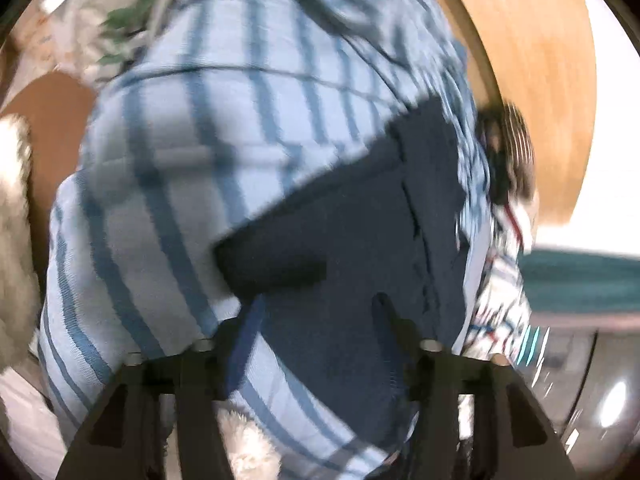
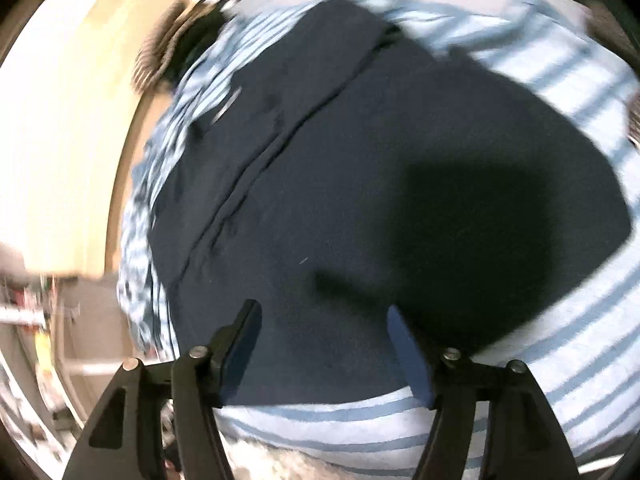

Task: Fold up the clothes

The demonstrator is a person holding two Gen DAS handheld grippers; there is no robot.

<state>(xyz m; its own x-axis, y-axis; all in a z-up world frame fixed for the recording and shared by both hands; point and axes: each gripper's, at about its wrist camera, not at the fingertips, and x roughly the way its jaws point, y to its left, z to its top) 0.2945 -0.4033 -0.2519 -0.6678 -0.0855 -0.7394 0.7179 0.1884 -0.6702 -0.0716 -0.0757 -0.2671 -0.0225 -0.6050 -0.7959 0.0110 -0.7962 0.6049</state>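
Navy garment: soft, limp, light; lies on striped blue cloth
Hold: pinch an edge or corner
Left gripper: jaws apart, empty
Right gripper: jaws apart, empty

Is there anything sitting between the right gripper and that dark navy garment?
Nothing visible does. The right gripper stands open right over the navy garment, which lies spread on the blue striped cloth; no other item covers it there.

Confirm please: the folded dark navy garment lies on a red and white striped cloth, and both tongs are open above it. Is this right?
Not quite. The cloth under the folded dark navy garment is light blue with darker blue stripes, not red and white; the right wrist view shows it. Both tongs are open above it.
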